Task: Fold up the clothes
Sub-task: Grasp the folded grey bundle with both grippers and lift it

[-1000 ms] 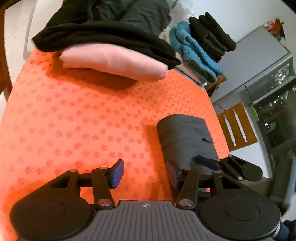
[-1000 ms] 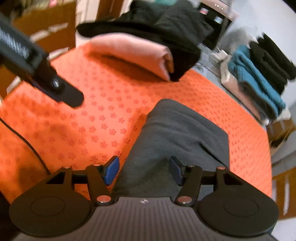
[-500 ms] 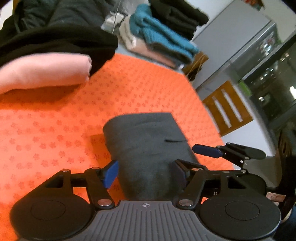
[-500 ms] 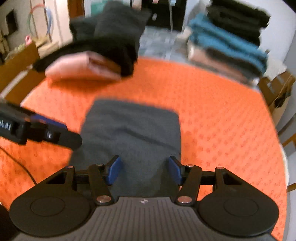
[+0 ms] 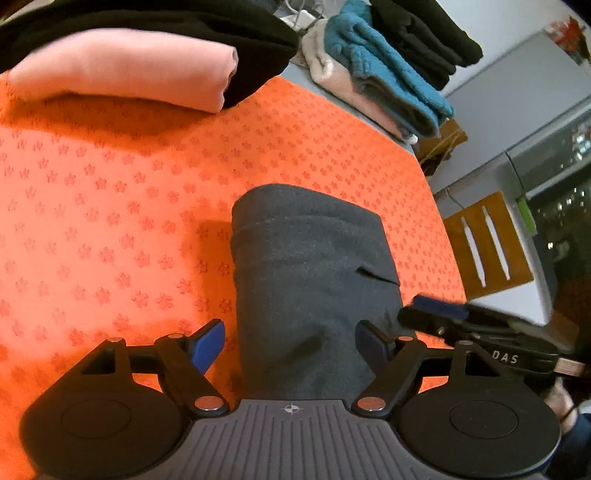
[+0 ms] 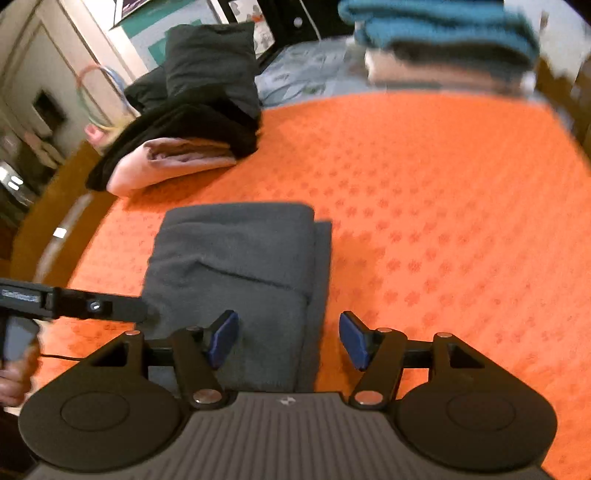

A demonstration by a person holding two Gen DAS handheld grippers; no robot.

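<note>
A folded grey garment (image 5: pixel 310 273) lies on the orange cloth (image 5: pixel 110 206), between the wide-spread jaws of the left gripper (image 5: pixel 291 341); the right gripper (image 6: pixel 288 338), also wide, straddles its edge.

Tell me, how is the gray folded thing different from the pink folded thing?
The gray garment lies alone in the middle of the orange cloth; the pink garment sits at the far edge. Nothing covers the gray one, while black clothes are piled on the pink one. The gray is dark, the pink pale. Both are folded.
</note>
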